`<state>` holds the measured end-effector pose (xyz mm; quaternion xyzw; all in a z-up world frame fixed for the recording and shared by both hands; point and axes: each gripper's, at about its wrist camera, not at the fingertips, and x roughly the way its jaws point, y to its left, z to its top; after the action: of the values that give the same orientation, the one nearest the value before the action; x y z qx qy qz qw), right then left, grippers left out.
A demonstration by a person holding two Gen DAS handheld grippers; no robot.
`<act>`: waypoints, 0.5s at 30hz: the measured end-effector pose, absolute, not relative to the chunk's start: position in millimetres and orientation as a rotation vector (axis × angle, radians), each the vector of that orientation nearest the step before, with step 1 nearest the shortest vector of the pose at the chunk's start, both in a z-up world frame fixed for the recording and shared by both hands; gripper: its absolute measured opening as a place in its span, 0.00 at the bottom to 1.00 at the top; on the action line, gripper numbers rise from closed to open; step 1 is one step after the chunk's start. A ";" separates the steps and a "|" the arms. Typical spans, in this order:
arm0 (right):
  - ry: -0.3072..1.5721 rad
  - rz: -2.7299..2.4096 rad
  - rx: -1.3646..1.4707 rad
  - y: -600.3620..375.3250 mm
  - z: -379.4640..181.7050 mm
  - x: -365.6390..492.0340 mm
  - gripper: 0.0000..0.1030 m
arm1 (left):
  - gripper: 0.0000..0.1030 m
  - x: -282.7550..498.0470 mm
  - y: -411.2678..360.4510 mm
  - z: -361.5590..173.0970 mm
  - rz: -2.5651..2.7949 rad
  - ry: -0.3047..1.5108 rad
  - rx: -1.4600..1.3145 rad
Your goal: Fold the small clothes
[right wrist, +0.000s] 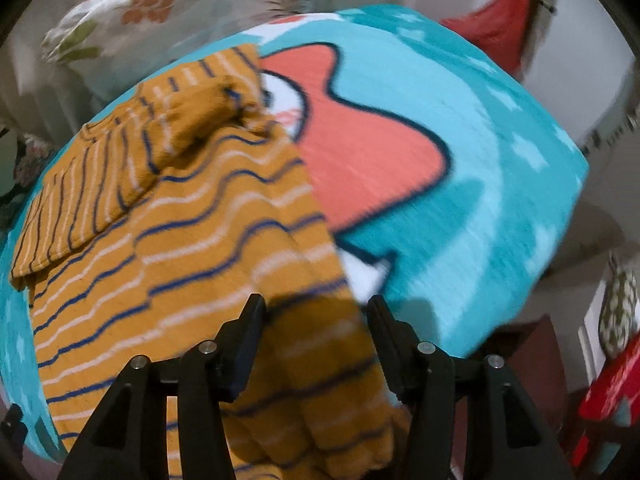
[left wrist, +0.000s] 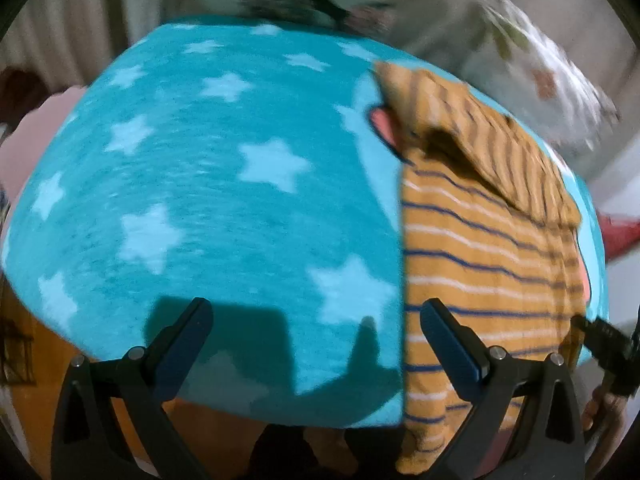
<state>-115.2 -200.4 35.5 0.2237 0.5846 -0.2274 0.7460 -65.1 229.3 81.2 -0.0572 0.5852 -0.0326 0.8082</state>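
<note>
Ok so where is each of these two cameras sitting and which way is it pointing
Left wrist: sits on the left claw, facing forward over the teal star blanket; both its open fingers show, and the right claw's tip at the far right edge.
Right wrist: sits on the right claw, facing forward over the mustard striped garment; its open fingers show.
Shared: the same blanket and striped garment, lying right of the left claw.

Left wrist view: camera sits close above the near edge of the teal star-print blanket (left wrist: 208,184), facing forward across it; the striped mustard garment (left wrist: 480,248) fills the right of frame. Right wrist view: camera sits close over the same garment (right wrist: 180,248), which fills lower left, with blanket (right wrist: 500,168) at right. Both views share garment and blanket. Both frames are motion-blurred.
</note>
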 end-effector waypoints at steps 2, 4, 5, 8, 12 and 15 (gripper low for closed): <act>1.281 -0.514 0.512 -204.7 35.1 -126.4 0.56 | 1.00 -68.0 217.3 85.5 -0.095 1.238 -0.088; 1.271 -0.519 0.527 -208.2 36.9 -132.7 0.59 | 1.00 -71.5 208.5 93.2 -0.102 1.207 -0.063; 1.266 -0.518 0.530 -209.8 38.1 -134.1 0.59 | 1.00 -74.3 204.9 97.5 -0.100 1.192 -0.054; 1.241 -0.498 0.530 -212.7 44.3 -135.8 0.59 | 1.00 -88.9 195.5 106.3 -0.079 1.167 -0.043; 1.222 -0.441 0.483 -213.1 49.9 -140.1 0.59 | 1.00 -114.3 181.3 110.8 -0.042 1.178 -0.041; 1.224 -0.401 0.435 -216.7 50.7 -153.8 0.59 | 1.00 -141.3 165.5 120.0 -0.018 1.165 -0.018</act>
<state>-153.8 -216.7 50.7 0.2013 0.5660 -0.1855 0.7776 -141.3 165.5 120.0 -0.0085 0.5502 -0.0087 0.8350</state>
